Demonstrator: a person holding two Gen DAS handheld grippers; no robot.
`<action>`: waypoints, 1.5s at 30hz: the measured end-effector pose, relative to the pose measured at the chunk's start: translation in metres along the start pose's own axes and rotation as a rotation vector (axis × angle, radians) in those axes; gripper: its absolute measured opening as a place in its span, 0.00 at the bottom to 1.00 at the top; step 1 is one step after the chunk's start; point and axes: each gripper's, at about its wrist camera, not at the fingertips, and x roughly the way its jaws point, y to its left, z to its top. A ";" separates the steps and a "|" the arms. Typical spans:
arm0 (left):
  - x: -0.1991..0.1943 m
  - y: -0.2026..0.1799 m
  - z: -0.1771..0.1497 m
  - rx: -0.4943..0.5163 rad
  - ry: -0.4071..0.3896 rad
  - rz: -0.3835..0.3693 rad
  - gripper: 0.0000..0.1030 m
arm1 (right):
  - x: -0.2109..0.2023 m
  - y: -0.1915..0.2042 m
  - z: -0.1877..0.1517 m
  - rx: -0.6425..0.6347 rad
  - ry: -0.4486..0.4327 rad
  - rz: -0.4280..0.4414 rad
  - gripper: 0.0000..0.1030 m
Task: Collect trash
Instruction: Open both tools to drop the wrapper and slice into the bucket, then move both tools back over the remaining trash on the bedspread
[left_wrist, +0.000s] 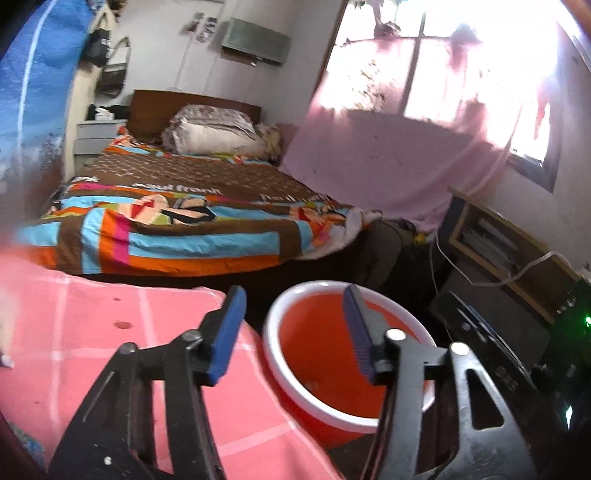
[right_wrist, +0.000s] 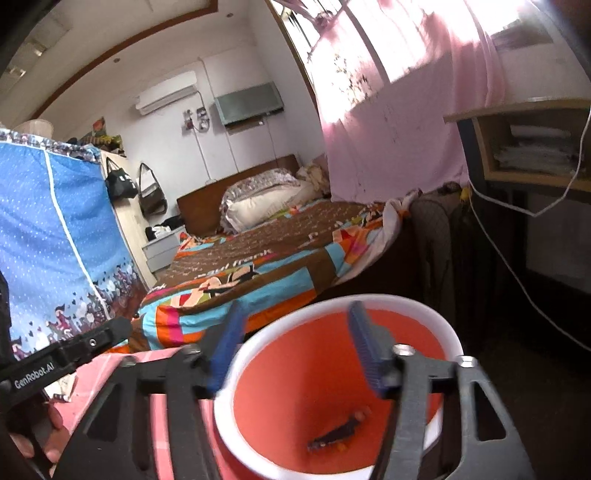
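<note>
A red bin (left_wrist: 317, 332) with a white rim stands beside a pink checked cloth surface (left_wrist: 92, 332). My left gripper (left_wrist: 293, 295) is open above the bin's left rim, with nothing between its blue pads. In the right wrist view my right gripper (right_wrist: 295, 308) is also open and empty, hovering over the bin (right_wrist: 406, 301). A dark scrap of trash (right_wrist: 336, 435) lies on the bin's floor, with small orange bits by it. The left gripper's black body (right_wrist: 74, 350) and the hand (right_wrist: 33, 443) holding it show at the lower left of that view.
A bed with a striped quilt (left_wrist: 177, 229) lies beyond the bin. A blue fabric wardrobe (right_wrist: 55, 229) stands to the left. A wooden shelf (right_wrist: 517, 147) with a white cable (right_wrist: 517, 273) and dark equipment (left_wrist: 498, 350) are on the right. A pink curtain (left_wrist: 388, 166) hangs behind.
</note>
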 end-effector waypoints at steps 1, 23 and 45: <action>-0.006 0.005 0.001 -0.009 -0.017 0.017 0.71 | -0.002 0.003 0.001 -0.004 -0.015 0.005 0.79; -0.131 0.105 -0.010 -0.034 -0.328 0.373 1.00 | -0.030 0.106 -0.008 -0.141 -0.296 0.246 1.00; -0.227 0.199 -0.065 -0.078 -0.286 0.622 1.00 | -0.035 0.231 -0.078 -0.420 -0.050 0.564 1.00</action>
